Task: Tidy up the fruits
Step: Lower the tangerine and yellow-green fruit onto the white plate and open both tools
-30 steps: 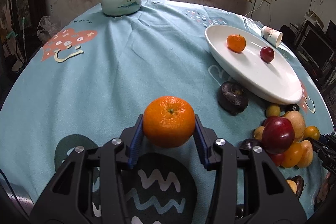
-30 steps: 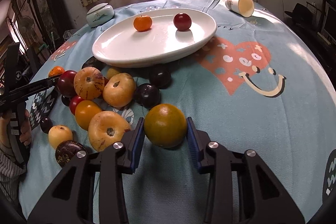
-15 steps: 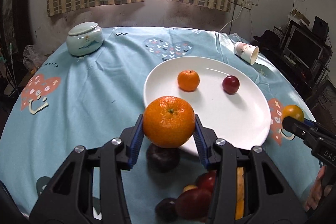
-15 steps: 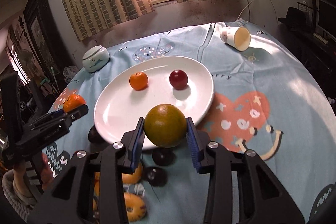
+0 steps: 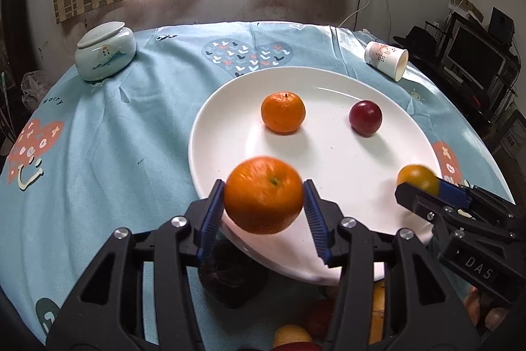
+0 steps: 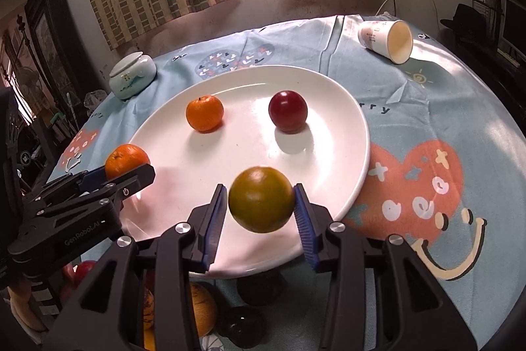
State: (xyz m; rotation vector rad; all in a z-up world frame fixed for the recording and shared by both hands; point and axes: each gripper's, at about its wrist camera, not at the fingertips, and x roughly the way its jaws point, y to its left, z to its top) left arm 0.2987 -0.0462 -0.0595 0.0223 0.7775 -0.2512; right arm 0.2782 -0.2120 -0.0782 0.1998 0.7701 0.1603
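My left gripper (image 5: 263,209) is shut on an orange mandarin (image 5: 263,194) and holds it over the near left rim of the white plate (image 5: 328,252). My right gripper (image 6: 259,209) is shut on a greenish-orange fruit (image 6: 261,199) over the plate's (image 6: 328,173) near edge. On the plate lie a small mandarin (image 5: 283,112) and a dark red plum (image 5: 365,118). The same two show in the right wrist view, the mandarin (image 6: 204,113) and the plum (image 6: 288,111). Each gripper shows in the other's view, with the right gripper (image 5: 424,186) and the left gripper (image 6: 131,170).
A pile of loose fruits (image 6: 200,308) lies on the blue tablecloth below the plate's near rim, partly hidden by the grippers. A lidded ceramic jar (image 5: 105,51) stands at the back left. A paper cup (image 5: 386,60) lies tipped at the back right.
Both grippers have carried their fruits from the pile toward the plate and now hold them over its near rim. The plate looms larger in both views.
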